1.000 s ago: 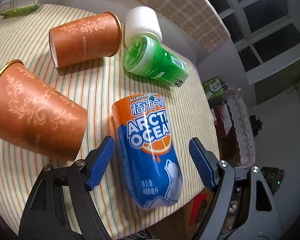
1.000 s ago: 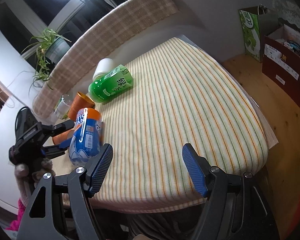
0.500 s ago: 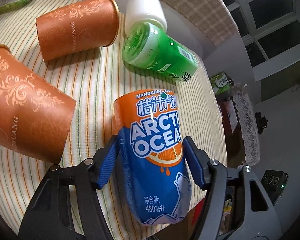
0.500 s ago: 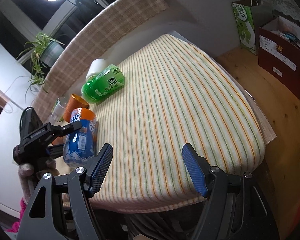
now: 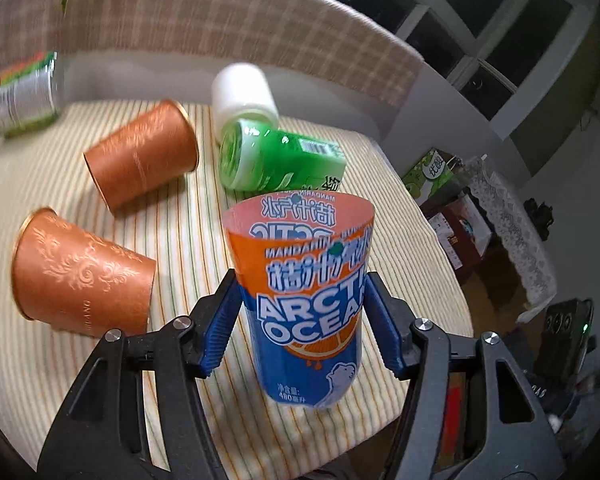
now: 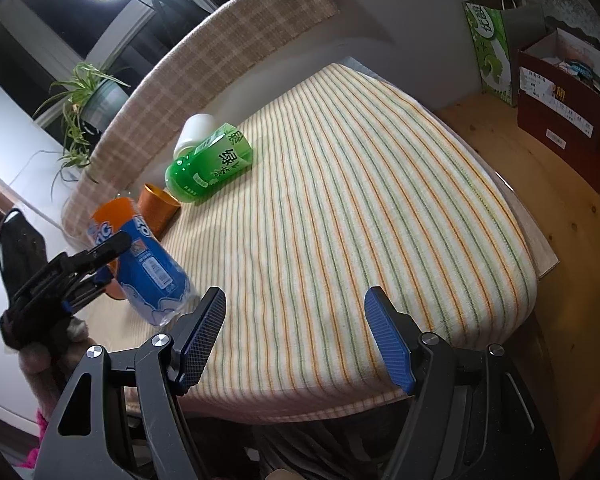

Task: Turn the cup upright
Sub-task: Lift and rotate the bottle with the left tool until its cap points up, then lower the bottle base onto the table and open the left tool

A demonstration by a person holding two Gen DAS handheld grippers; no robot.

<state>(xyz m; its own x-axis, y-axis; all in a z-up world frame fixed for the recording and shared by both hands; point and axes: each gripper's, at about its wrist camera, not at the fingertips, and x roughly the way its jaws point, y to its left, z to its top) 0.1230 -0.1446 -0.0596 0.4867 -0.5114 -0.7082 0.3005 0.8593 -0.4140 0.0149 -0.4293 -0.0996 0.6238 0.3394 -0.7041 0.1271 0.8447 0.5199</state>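
Note:
My left gripper (image 5: 302,316) is shut on the blue and orange Arctic Ocean cup (image 5: 306,304), its blue pads against both sides. The cup stands tilted, open mouth up, base near the table's front edge. In the right wrist view the same cup (image 6: 148,260) leans in the left gripper (image 6: 100,264) at the table's left. My right gripper (image 6: 294,332) is open and empty, held over the near edge of the striped tablecloth (image 6: 360,200).
Two brown paper cups (image 5: 140,164) (image 5: 80,280) lie on their sides to the left. A green cup (image 5: 276,160) and a white cup (image 5: 242,94) lie behind. A can (image 5: 20,96) lies far left. Boxes (image 6: 560,112) stand on the floor at right.
My left gripper closed on the Arctic Ocean cup, which lay on its side, and tipped it up towards standing. The right gripper stayed open and nearly still.

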